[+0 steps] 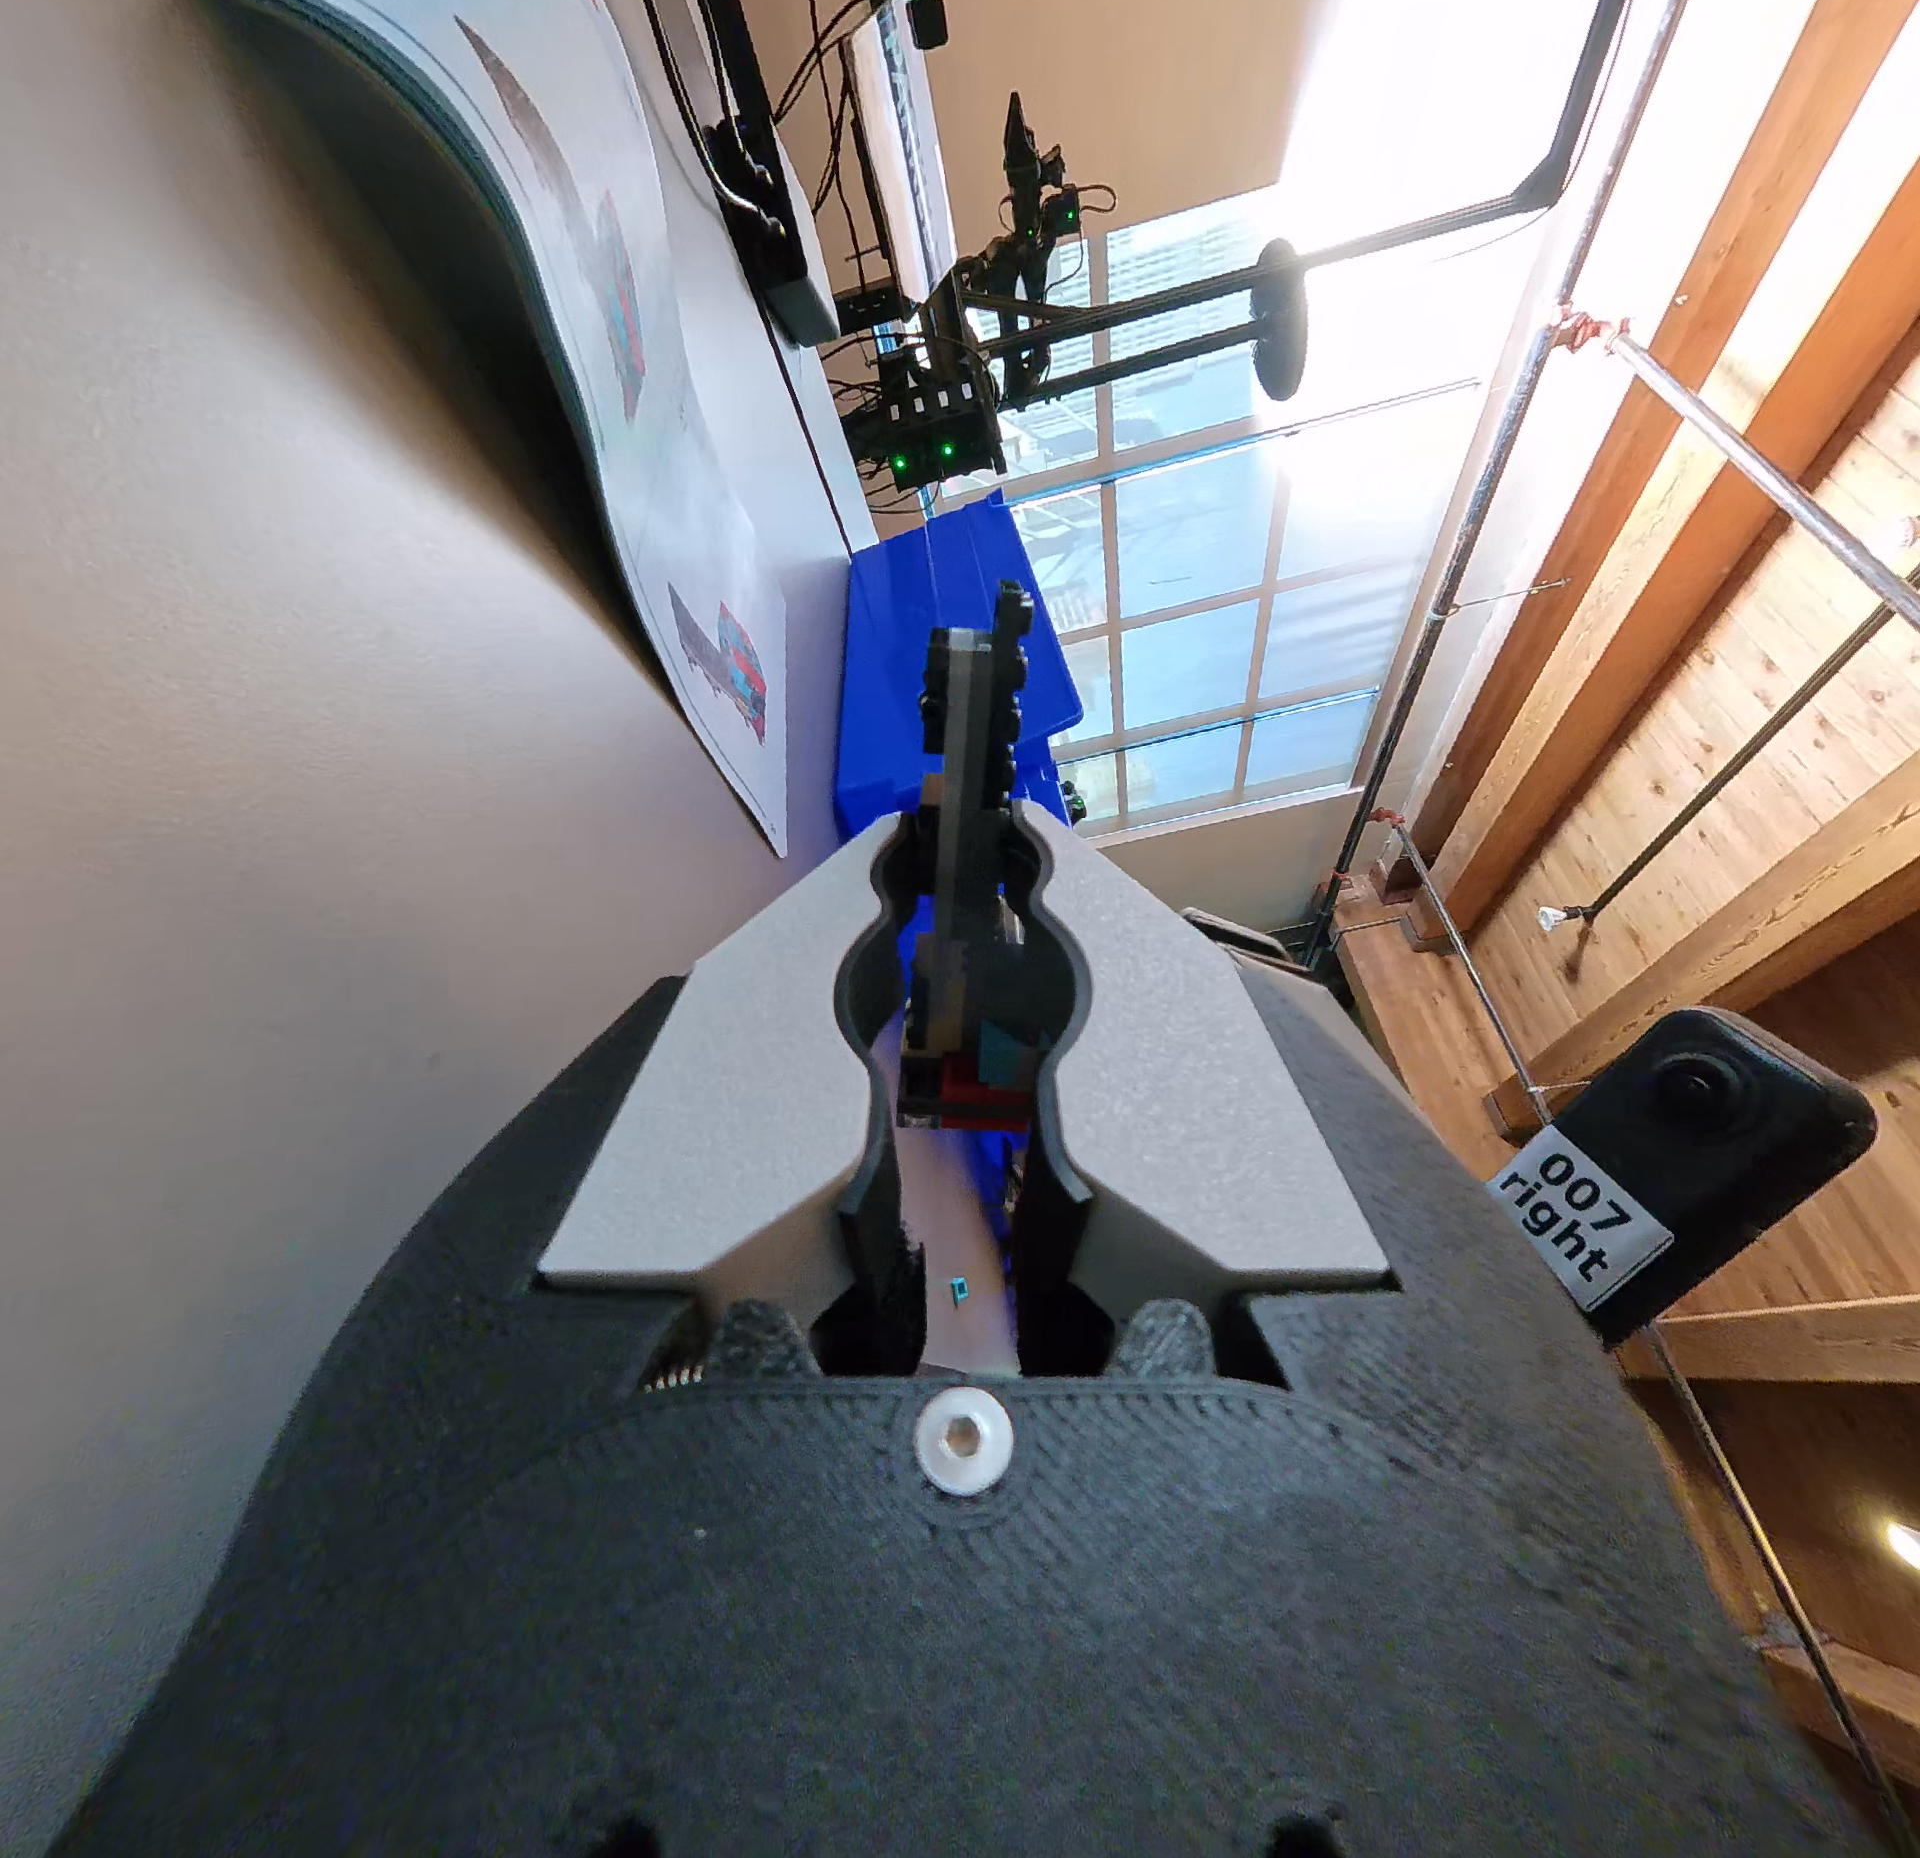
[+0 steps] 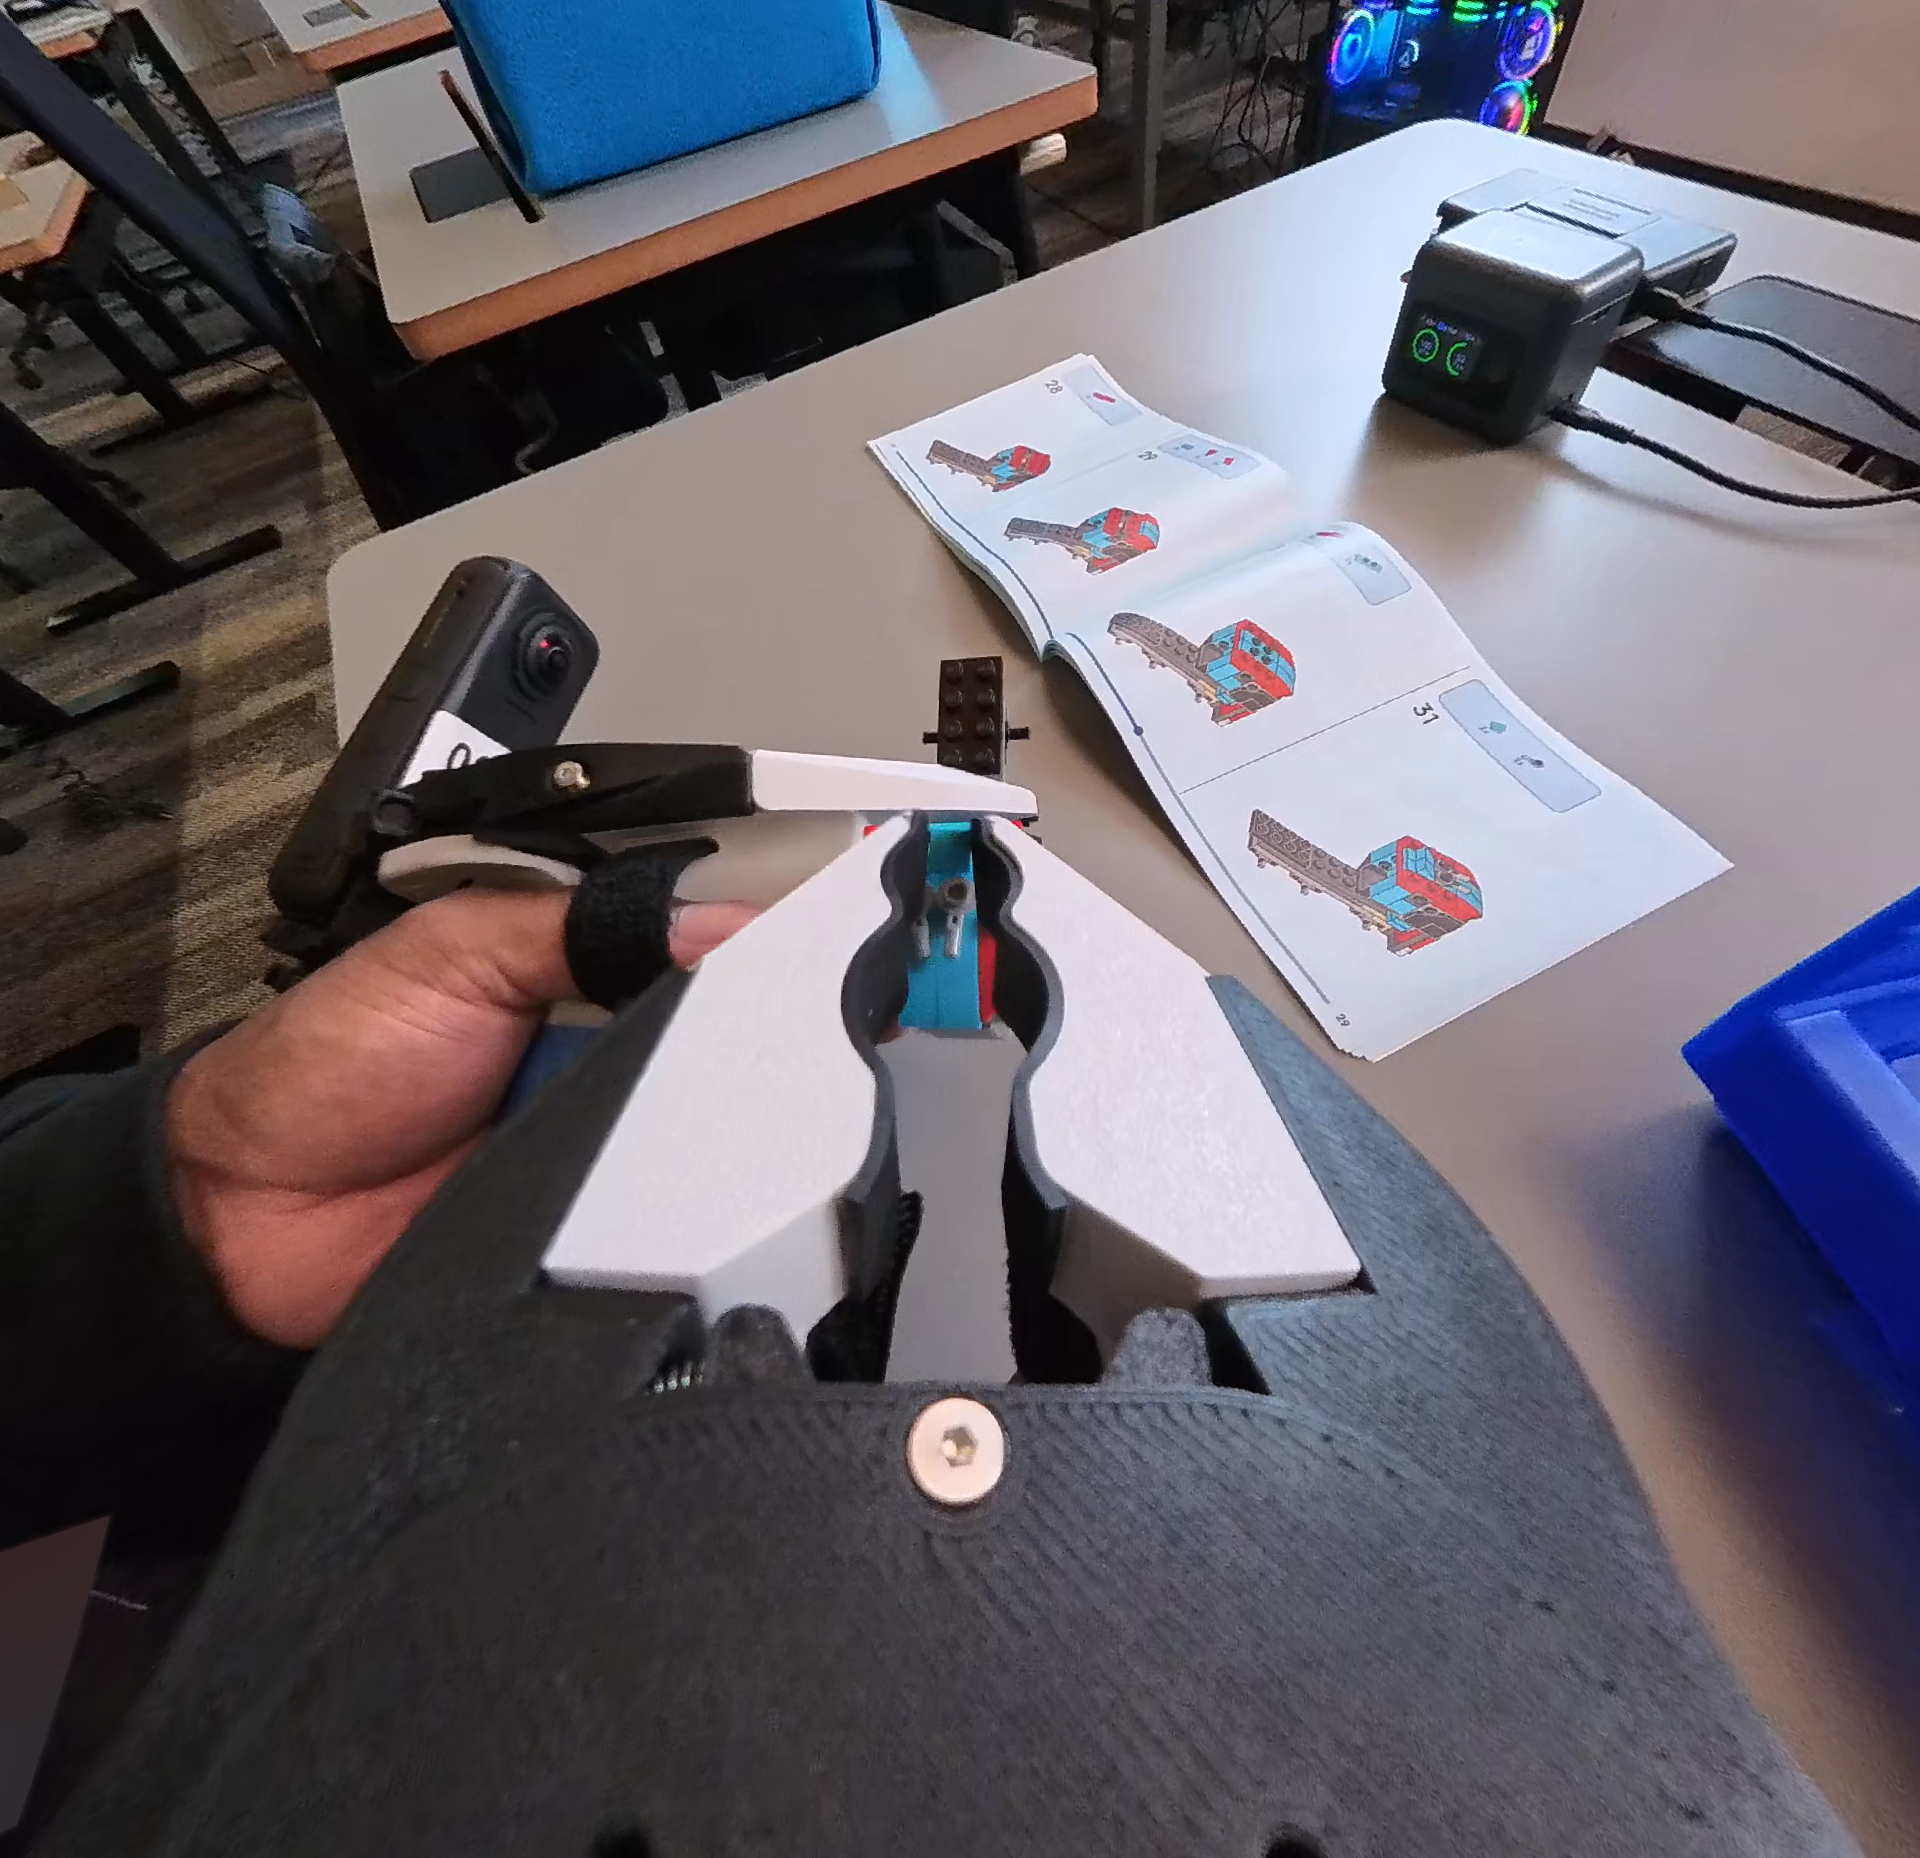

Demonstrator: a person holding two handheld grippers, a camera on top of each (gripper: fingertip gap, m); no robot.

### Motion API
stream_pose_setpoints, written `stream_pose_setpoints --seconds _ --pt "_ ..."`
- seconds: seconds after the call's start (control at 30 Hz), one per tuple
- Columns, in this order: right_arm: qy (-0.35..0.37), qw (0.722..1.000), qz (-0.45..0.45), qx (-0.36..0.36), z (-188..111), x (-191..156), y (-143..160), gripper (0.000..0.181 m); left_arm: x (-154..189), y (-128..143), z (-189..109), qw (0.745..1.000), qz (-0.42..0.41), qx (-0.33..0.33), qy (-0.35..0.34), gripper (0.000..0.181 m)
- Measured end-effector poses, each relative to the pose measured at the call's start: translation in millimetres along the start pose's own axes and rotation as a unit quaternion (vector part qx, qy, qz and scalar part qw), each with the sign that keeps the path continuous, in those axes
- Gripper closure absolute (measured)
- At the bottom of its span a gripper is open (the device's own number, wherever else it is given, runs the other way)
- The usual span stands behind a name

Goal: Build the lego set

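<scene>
Grey table under both grippers; office desks and a lit computer case behind.

Right gripper: fingers narrow, closed on the cab end of the lego model, its blue and red bricks and small grey pegs showing between the fingers.

Left gripper: fingers narrow, clamped on the same model from the side; the dark studded bed sticks out past the tips.

Person's hand holds the left gripper from the left.

Open instruction booklet lies flat just beyond. Blue bin at right. Charger block with cables farther back.
</scene>
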State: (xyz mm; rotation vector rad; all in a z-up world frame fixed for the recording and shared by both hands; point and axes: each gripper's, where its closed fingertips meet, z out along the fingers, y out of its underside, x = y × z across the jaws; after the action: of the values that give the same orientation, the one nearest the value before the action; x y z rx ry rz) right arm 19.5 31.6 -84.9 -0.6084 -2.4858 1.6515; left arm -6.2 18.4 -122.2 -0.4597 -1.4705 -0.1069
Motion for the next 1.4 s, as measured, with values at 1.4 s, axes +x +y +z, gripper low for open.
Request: stream_pose_setpoints --seconds 1.4 --pt "-0.163 0.968 0.191 0.025 -22.7 -3.8 -6.3 0.136 36.3 12.1 4.4 0.993 0.021 -0.044 0.105 0.166"
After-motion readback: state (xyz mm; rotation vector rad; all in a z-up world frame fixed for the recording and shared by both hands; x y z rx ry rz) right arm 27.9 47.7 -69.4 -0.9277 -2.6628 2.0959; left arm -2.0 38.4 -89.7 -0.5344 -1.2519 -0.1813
